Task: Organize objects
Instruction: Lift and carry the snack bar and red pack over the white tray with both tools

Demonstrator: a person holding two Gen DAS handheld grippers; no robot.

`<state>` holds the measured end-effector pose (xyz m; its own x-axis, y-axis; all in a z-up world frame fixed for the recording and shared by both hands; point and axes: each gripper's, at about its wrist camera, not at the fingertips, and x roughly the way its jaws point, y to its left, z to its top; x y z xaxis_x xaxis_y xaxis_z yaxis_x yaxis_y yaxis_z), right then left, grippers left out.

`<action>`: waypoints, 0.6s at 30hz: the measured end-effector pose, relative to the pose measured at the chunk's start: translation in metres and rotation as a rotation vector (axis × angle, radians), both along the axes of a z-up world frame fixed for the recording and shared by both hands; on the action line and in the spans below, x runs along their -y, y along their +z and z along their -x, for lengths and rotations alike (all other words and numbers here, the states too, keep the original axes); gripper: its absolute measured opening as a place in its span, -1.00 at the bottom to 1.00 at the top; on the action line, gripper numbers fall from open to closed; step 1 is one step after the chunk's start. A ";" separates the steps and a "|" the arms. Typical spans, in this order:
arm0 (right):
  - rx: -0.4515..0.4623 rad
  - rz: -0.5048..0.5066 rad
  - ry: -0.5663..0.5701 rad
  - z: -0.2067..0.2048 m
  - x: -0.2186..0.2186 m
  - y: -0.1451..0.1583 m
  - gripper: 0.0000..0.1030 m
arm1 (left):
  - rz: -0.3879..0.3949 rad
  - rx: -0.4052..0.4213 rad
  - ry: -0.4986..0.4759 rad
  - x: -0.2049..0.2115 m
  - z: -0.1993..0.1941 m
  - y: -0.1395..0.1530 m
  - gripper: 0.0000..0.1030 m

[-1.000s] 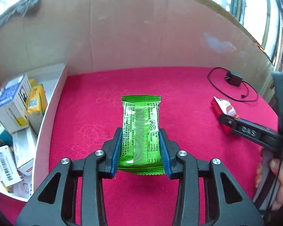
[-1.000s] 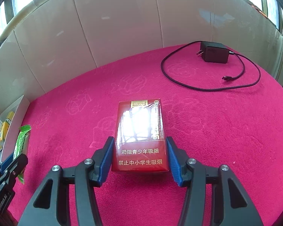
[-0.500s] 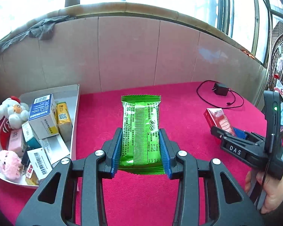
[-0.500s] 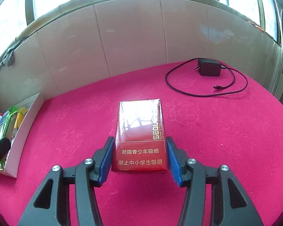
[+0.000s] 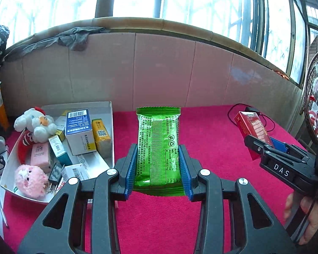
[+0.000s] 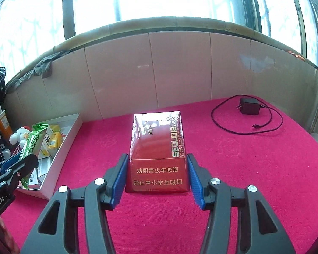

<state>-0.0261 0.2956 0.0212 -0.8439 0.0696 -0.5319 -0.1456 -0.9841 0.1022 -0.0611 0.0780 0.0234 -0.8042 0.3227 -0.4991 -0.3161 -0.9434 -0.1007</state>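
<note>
My left gripper point(image 5: 158, 169) is shut on a green snack packet point(image 5: 158, 146) and holds it above the red cloth, just right of the white box point(image 5: 111, 131). My right gripper point(image 6: 156, 173) is shut on a red cigarette pack point(image 6: 158, 150) and holds it above the cloth. In the left wrist view the right gripper point(image 5: 271, 148) with the red pack point(image 5: 252, 129) is at the right. In the right wrist view the left gripper point(image 6: 14, 165) with the green packet point(image 6: 35, 141) is at the left, over the box point(image 6: 67, 146).
The white box holds several small cartons, a white plush chick point(image 5: 35, 123) and a pink plush point(image 5: 30, 180). A black charger with its cable point(image 6: 249, 106) lies at the back right of the red cloth point(image 6: 254, 169). A tiled wall runs behind.
Both grippers have lifted with their objects off the cloth and tilted up, so the windows show. The white box has come more into both views.
</note>
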 end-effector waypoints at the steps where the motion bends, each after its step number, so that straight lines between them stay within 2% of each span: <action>1: -0.006 -0.002 0.004 -0.001 0.003 0.003 0.04 | -0.003 -0.002 0.008 0.004 -0.001 0.001 -0.29; 18: -0.053 -0.042 0.072 -0.014 0.043 0.027 0.04 | -0.044 -0.009 0.054 0.037 -0.009 0.006 -0.29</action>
